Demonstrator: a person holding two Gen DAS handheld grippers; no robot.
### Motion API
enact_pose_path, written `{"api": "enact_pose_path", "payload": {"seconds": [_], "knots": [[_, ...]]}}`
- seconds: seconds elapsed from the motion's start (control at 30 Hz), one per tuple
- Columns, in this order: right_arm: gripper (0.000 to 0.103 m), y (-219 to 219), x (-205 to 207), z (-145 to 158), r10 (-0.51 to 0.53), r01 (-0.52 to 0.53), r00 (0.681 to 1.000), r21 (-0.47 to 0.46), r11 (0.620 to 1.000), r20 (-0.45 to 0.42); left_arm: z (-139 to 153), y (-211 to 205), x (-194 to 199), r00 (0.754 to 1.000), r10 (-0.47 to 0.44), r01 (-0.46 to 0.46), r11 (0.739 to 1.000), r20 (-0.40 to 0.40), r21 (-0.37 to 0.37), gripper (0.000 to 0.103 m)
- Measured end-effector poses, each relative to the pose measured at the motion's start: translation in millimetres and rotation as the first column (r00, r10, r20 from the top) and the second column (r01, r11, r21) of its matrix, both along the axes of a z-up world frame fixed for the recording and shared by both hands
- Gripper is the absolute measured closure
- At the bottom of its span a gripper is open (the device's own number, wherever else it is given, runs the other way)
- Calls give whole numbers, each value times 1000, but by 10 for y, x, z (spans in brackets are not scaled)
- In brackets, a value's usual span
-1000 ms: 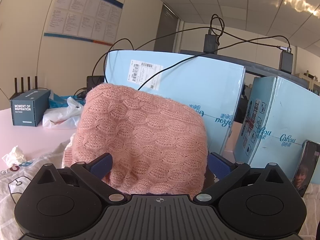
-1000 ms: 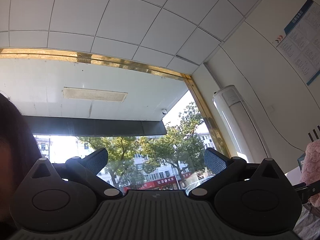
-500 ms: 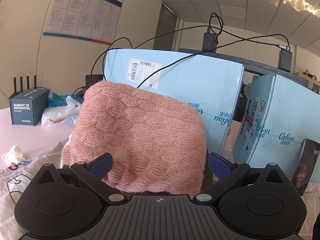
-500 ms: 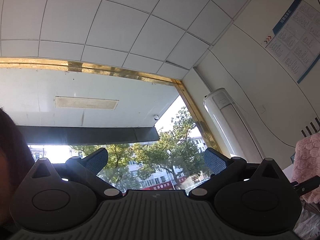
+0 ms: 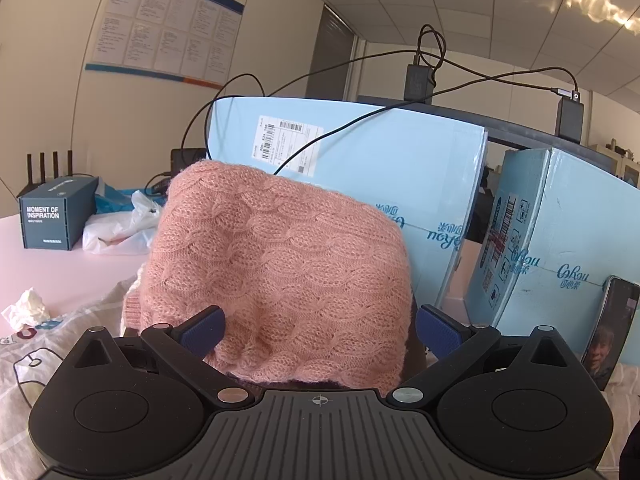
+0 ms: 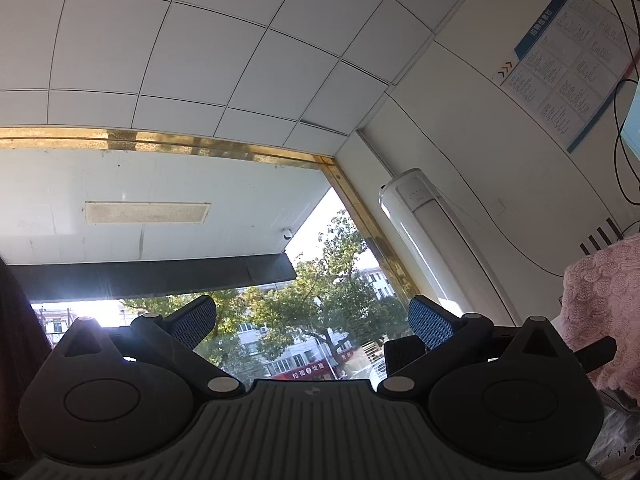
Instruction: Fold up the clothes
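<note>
Over the last second the right gripper (image 6: 312,320) has swung a little toward the desk: its view is mostly ceiling and window, but the pink sweater (image 6: 604,304) now fills more of the right edge than it did, and the poster (image 6: 568,64) has slid further in. The left gripper (image 5: 318,326) has barely shifted; the sweater (image 5: 276,268) sits a touch lower and fuller between its blue pads (image 5: 202,326). I judge this as a pause before a grasp, with the right side only now turning back toward the work (no fold looks started).

The left gripper's jaws stand wide apart, one on either side of the sweater's near hem; whether the pads touch the knit I cannot tell, and nothing is clamped. The right gripper is also spread wide and holds nothing.

The left view alone shows where the sweater lies: bunched in a mound over a pale printed shirt (image 5: 44,344) on the pink desk (image 5: 52,276), near its back edge, in front of the blue boxes (image 5: 384,184). The right view alone shows how far off the cloth the right gripper points.
</note>
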State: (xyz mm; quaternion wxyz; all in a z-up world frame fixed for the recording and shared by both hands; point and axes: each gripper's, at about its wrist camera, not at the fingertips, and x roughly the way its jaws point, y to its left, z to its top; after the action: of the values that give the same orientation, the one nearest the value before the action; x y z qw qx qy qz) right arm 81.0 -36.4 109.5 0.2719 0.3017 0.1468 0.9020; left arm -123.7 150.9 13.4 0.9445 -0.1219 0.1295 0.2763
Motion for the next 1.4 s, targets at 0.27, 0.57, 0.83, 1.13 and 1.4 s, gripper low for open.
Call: {"api": "enact_pose_path", "payload": {"seconds": [0.27,0.57,0.83,1.13,1.4], "knots": [[0,-54,113,-6,-18,19,998,9,1000,-60,-4,12,-16,1000,1,-1,1000,5,-6,0],[0,59,32,31,-89,88,996,-94,992,-10,28,-4,-55,999,-33,33,999,4,-13,0],[0,-1,-121,118,-393,409,912,-259,875,113,50,-101,3,988,-154,154,988,2,14,0],[0,-662,-516,86,-725,771,635,-266,578,266,9,-361,201,936,-344,347,938,66,-26,0],[0,-1213,-736,-70,-819,920,323,-362,152,475,-11,-829,368,870,-481,486,873,106,-28,0]]}}
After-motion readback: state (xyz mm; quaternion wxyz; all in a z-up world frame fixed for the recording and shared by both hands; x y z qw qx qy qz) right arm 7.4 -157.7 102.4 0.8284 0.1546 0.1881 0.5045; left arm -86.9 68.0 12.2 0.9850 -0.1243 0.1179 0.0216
